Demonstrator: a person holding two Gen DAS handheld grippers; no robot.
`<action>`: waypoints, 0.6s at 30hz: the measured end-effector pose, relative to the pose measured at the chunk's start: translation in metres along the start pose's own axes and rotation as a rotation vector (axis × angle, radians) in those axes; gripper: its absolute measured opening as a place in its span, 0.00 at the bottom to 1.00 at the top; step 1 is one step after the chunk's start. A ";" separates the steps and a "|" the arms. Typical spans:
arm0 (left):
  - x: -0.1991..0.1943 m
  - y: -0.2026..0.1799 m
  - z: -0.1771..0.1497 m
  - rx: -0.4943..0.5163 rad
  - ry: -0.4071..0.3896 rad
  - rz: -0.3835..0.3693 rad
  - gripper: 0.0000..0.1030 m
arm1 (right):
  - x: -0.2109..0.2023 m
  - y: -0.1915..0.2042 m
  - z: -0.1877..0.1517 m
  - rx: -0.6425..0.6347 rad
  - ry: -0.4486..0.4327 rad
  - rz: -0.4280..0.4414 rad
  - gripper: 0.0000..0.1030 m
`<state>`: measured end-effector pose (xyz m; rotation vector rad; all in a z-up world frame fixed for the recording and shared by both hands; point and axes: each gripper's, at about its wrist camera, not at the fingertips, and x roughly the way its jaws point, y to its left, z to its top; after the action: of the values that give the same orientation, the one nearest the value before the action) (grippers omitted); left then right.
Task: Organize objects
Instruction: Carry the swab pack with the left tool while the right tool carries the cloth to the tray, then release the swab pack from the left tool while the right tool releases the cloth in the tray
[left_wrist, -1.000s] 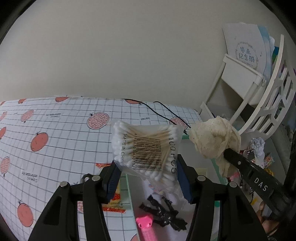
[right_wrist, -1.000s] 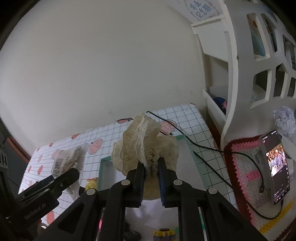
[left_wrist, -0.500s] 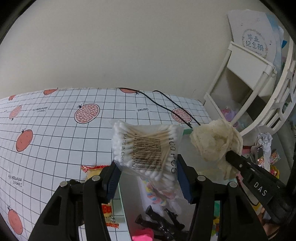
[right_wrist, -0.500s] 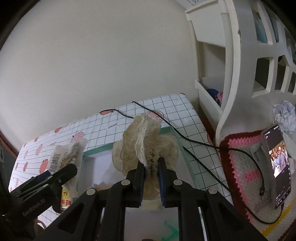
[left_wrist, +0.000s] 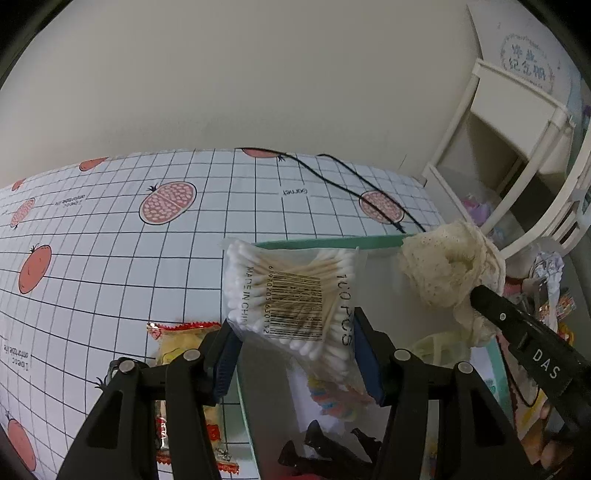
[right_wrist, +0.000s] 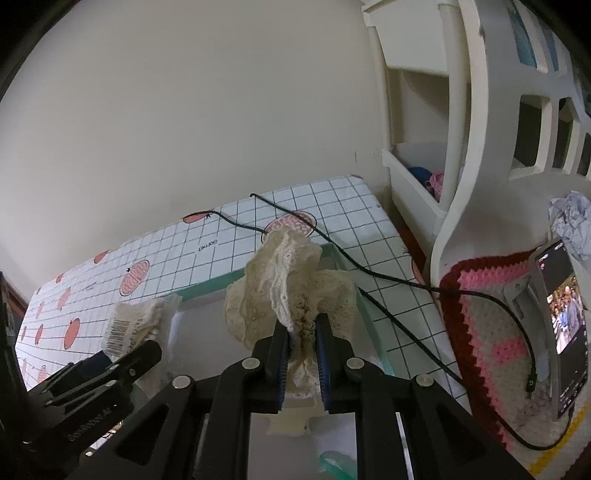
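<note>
Obs. Your left gripper (left_wrist: 295, 363) is clenched on a clear bag of cotton swabs (left_wrist: 291, 295), held up at centre frame of the left wrist view, above the left rim of the teal-edged tray (left_wrist: 314, 243). The blue pads (left_wrist: 227, 360) bite the bag's lower corners only; most of it stands free above them.

Obs. Your right gripper (right_wrist: 301, 334) is clamped on a cream lace scrunchie (right_wrist: 286, 284), centre of the right wrist view, hanging over the tray interior. The jaws stand nearly together, with fabric bunched between them.

Handling, judged:
- Swab bag: light, with a slick film skin. The contents can shift inside, so a corner pinch may creep. Take it across the middle, over the barcode, if you regrip.
- Scrunchie: soft, very light, springs back when freed. Any fold will serve as a hold. Lace may snag on pad ridges, so part the jaws fully when you let go.

Context. The tray already holds black hair clips (left_wrist: 325, 448) and a pastel hair tie (left_wrist: 332, 400) at lower centre. A snack packet (left_wrist: 181, 343) lies outside on the gridded tablecloth (left_wrist: 110, 240), lower left. A black cable (right_wrist: 369, 273) crosses the tray's far right corner; keep the lace off it.
</note>
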<state>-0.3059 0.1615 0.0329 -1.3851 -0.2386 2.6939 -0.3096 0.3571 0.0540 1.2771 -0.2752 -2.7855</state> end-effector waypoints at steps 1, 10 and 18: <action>0.001 0.000 -0.001 0.000 0.005 0.002 0.57 | 0.001 0.000 -0.001 0.000 0.005 -0.003 0.14; 0.006 -0.002 -0.003 0.006 0.029 0.012 0.57 | 0.008 0.000 -0.004 0.002 0.036 -0.025 0.16; 0.002 -0.001 -0.002 -0.005 0.010 -0.001 0.58 | 0.005 0.000 -0.003 -0.003 0.032 -0.031 0.19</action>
<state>-0.3053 0.1625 0.0303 -1.3998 -0.2457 2.6869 -0.3106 0.3562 0.0479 1.3355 -0.2513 -2.7866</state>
